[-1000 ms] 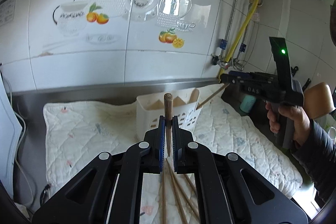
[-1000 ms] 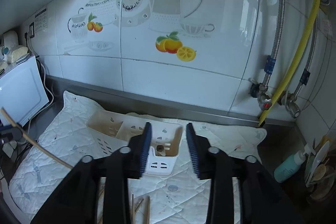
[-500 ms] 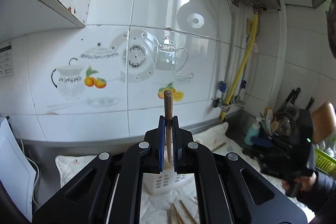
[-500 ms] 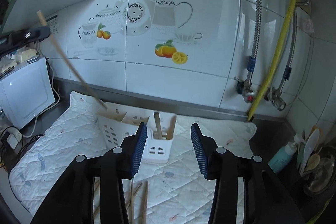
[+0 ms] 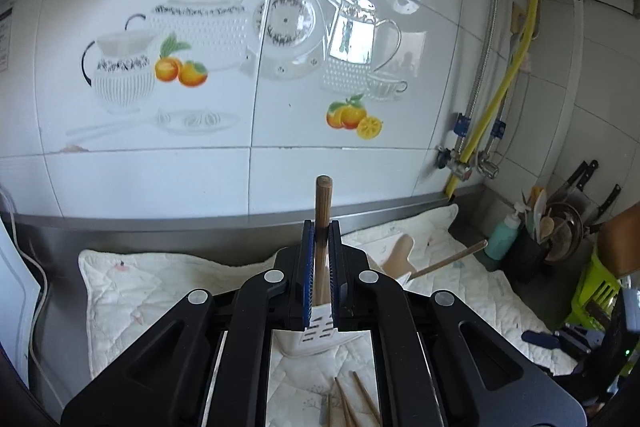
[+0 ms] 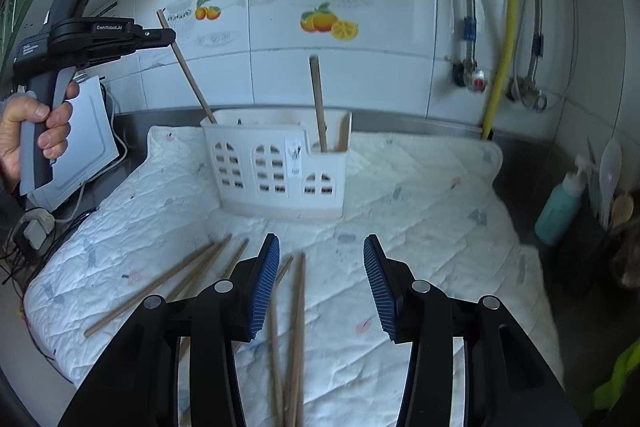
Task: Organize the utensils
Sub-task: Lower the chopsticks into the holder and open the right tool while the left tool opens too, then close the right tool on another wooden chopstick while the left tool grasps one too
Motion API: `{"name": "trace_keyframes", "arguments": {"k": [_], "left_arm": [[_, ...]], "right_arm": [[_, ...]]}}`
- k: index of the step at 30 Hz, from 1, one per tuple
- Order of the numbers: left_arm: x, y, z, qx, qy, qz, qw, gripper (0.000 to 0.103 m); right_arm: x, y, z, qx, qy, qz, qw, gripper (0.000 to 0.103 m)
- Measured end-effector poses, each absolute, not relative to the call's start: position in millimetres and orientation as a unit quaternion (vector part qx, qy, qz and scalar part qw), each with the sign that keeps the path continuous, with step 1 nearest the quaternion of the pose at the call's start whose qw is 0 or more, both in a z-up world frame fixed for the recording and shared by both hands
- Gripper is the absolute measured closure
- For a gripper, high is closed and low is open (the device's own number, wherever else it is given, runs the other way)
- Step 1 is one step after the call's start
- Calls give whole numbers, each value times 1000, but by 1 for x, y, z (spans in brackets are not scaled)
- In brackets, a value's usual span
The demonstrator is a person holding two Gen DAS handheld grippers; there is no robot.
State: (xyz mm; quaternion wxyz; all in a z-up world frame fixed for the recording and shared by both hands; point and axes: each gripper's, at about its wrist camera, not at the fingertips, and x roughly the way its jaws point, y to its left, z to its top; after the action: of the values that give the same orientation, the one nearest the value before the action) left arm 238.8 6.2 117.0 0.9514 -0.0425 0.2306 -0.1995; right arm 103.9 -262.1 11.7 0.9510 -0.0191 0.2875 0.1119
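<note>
My left gripper (image 5: 320,255) is shut on a wooden chopstick (image 5: 323,203) that stands up between its blue pads. In the right wrist view a hand holds that left gripper (image 6: 160,37) up at the left. Its chopstick (image 6: 188,75) slants down, with the lower end inside the left compartment of the white slotted holder (image 6: 280,163). Another chopstick (image 6: 318,103) stands in the holder's right compartment. My right gripper (image 6: 320,283) is open low over several loose chopsticks (image 6: 298,307) on the quilted mat (image 6: 420,195), with nothing between its pads.
A teal bottle (image 6: 560,207) and a rack of knives and spoons (image 5: 560,223) stand at the right end of the counter. A white appliance (image 6: 88,131) with cables sits at the left. The tiled wall and a yellow hose (image 6: 504,47) are behind the holder.
My right gripper has come down toward the loose chopsticks on the mat. The left gripper has swung its chopstick so that the lower end now sits in the holder.
</note>
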Motion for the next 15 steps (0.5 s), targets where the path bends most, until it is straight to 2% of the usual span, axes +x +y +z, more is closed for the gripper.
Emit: {"name": "trace_keyframes", "arguments": {"k": [8,10,12,15], "left_arm": [[233,5,116,-27,228,-214,950,93],[226,5,119,-21,222,-212,951,85],[217,7,120,-21,219,-208,953,67],[197,12,119,-20,215,-208,954,54]], "right_arm": [[74,-272,-32,7,326,96,941,60],[65,-274,-42,14,335,92,938,63],[58,-276,-53,20,347,93,933,67],[48,-277,-66,27,362,89,928,71]]}}
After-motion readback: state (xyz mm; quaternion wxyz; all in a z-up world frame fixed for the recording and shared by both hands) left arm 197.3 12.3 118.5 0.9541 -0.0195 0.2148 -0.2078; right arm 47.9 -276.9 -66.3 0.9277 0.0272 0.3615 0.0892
